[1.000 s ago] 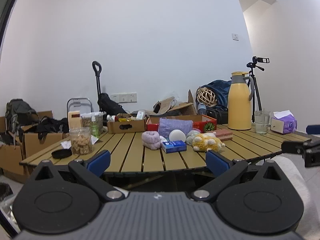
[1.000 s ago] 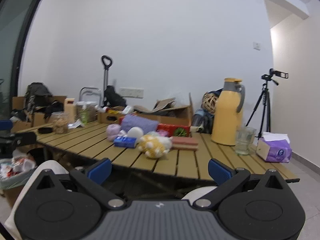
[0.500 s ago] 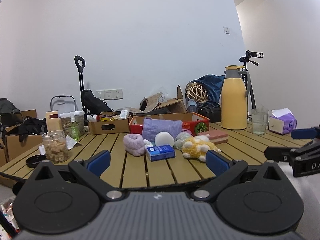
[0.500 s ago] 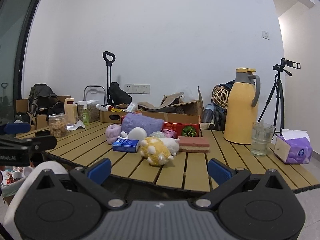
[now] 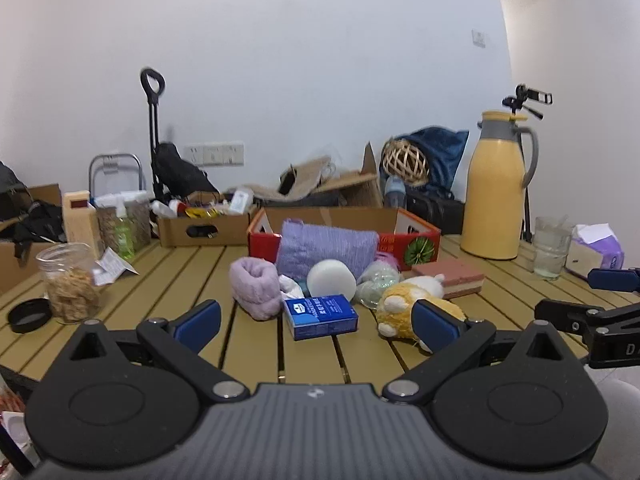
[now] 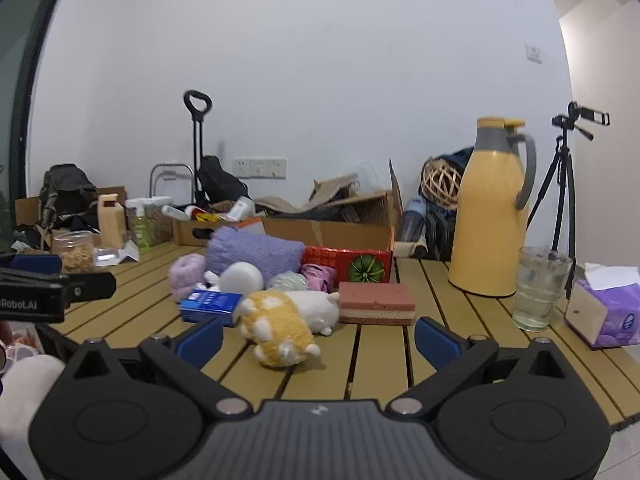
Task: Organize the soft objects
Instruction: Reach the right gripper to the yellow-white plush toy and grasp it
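Note:
A cluster of soft things lies mid-table: a yellow-and-white plush toy, a rolled lilac towel, a purple knitted pillow, a white round sponge, a pink layered sponge and a blue box. My left gripper is open and empty, just short of the blue box. My right gripper is open and empty, just short of the plush.
A red cardboard box stands behind the cluster on the slatted wooden table. A yellow jug, a glass and a purple tissue pack stand right. A jar, black lid and brown box stand left.
Both grippers have moved forward over the table's front edge, closer to the cluster. Both stay open and empty.

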{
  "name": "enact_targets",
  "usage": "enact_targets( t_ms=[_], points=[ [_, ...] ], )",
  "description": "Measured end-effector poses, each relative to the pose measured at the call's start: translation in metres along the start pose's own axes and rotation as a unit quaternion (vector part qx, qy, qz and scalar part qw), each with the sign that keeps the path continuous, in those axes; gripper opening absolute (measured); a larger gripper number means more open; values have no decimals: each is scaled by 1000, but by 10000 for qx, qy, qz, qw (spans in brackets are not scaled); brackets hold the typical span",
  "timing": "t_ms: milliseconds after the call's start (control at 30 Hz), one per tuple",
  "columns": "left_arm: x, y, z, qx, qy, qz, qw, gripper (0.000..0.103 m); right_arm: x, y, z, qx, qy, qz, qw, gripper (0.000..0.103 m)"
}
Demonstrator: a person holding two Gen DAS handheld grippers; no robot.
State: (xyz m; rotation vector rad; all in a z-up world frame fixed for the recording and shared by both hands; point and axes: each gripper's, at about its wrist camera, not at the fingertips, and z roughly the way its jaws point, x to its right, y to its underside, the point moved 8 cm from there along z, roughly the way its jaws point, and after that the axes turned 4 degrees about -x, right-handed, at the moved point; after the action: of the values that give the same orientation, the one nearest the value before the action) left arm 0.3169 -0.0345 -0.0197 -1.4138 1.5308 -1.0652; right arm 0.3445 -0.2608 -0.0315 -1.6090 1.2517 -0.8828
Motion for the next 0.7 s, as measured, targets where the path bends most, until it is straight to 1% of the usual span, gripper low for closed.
enact_targets(
  t_ms=[100, 267, 300, 333, 400, 500, 533, 600, 667, 700],
  points=[
    [5, -2, 24, -153, 73, 18, 9999, 103, 6, -4, 23, -118, -2, 40, 9999, 98],
    [16, -2, 61, -465, 167, -4, 9988, 103, 14, -13, 58, -201, -60, -62, 9998, 97],
    [20, -1, 68, -545, 218, 1, 9983, 103, 16, -14, 65, -232, -70, -93, 9997, 94],
    [24, 0, 73, -588, 258, 10, 9979, 103, 17, -15, 73, -276, -100, -125, 9995, 88],
    [31, 2, 86, -695, 275, 35, 9972, 103, 21, -15, 86, -411, -146, -117, 9990, 79],
    [37, 5, 104, -852, 337, -26, 9958, 102, 25, -12, 108, -641, -185, -68, 9977, 74],
    [39, 6, 110, -901, 372, -58, 9952, 100, 27, -10, 114, -698, -180, -76, 9974, 70],
    [39, 7, 116, -960, 394, -140, 9945, 97, 28, -5, 126, -832, -192, -63, 9963, 67],
    [38, 7, 120, -972, 504, -228, 9937, 95, 29, 2, 136, -1014, -225, -12, 9946, 64],
    [37, 5, 119, -907, 594, -246, 9938, 95, 27, 6, 140, -1108, -275, 24, 9935, 58]
  ],
)
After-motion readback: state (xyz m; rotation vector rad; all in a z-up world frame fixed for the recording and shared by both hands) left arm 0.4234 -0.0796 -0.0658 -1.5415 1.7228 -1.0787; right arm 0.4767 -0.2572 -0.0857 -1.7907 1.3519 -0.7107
